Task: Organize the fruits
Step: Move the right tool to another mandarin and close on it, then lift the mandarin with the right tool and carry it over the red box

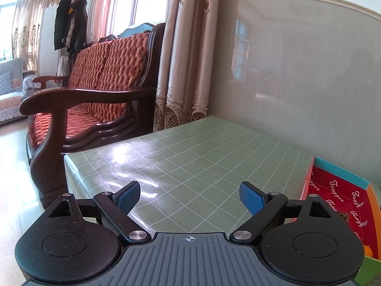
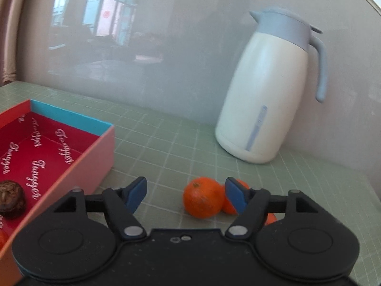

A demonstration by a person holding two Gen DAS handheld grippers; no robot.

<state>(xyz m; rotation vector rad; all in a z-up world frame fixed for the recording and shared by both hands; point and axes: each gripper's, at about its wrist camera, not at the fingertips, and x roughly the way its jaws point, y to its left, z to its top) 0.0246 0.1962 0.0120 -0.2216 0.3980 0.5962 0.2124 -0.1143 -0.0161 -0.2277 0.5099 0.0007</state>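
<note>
Bare tablecloth [image 1: 190, 157] is lying open ahead of the left gripper [image 1: 189, 199], with the box [image 2: 78, 164] walling its right. Oranges [image 2: 202, 200] are sitting before the right gripper [image 2: 185, 196], the jug [image 2: 264, 95] and wall [image 2: 166, 59] closing off the back.

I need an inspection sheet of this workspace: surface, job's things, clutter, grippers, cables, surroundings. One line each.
Surface: green checked tablecloth, glossy.
Job's things: tangerines loose on the cloth; red box open, holding a dark brown fruit.
Clutter: white jug upright beside the wall.
Grippers: left gripper open over bare cloth; right gripper open, nothing between its pads, one tangerine just ahead.
Cables: nothing seen.
Surroundings: wooden sofa, curtains, coats hanging.
</note>
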